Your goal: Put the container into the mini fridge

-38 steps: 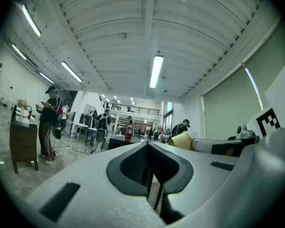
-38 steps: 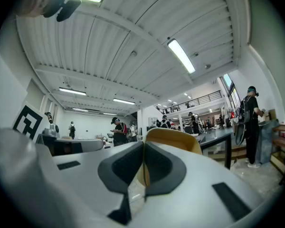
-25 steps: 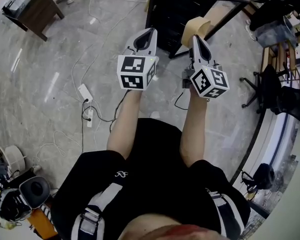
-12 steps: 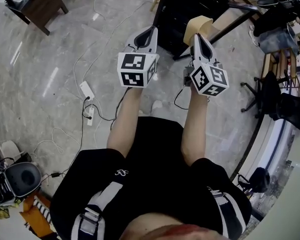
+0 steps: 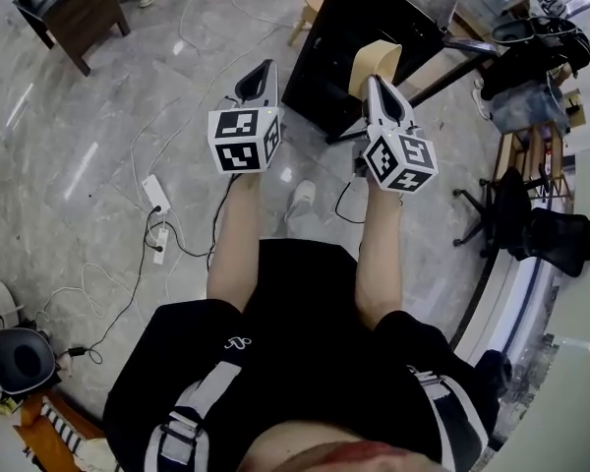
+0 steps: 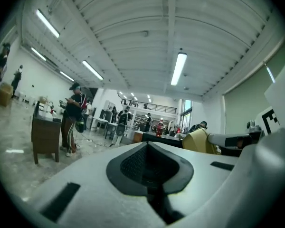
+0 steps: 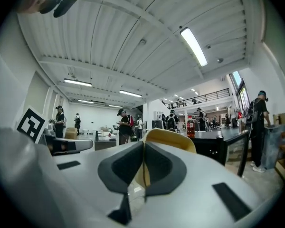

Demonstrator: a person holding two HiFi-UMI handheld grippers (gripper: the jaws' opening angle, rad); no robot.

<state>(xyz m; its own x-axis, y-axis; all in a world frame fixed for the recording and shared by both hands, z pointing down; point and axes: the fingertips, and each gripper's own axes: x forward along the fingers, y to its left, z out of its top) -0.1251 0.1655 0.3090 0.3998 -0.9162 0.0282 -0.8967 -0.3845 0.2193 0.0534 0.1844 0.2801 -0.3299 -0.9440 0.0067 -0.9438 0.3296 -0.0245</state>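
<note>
The container (image 5: 376, 62) is pale tan-yellow, the mini fridge (image 5: 344, 37) black. The left gripper (image 5: 259, 75) and right gripper (image 5: 374, 85) are white with dark grey pads (image 7: 164, 165). Their marker cubes (image 5: 241, 141) carry black-and-white squares. The floor (image 5: 98, 136) is grey marble with pale veins.

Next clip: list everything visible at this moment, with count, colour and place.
container: one, tan, clamped in the right gripper's jaws.
black cabinet: one, black, on the floor ahead; probably the mini fridge.
side table: one, brown, far left.
power strip: one, white, on the floor at left, among cables.
office chair: one, black, right edge.
left hand-held gripper: one, white, jaws together, empty.
right hand-held gripper: one, white, shut on the container.
</note>
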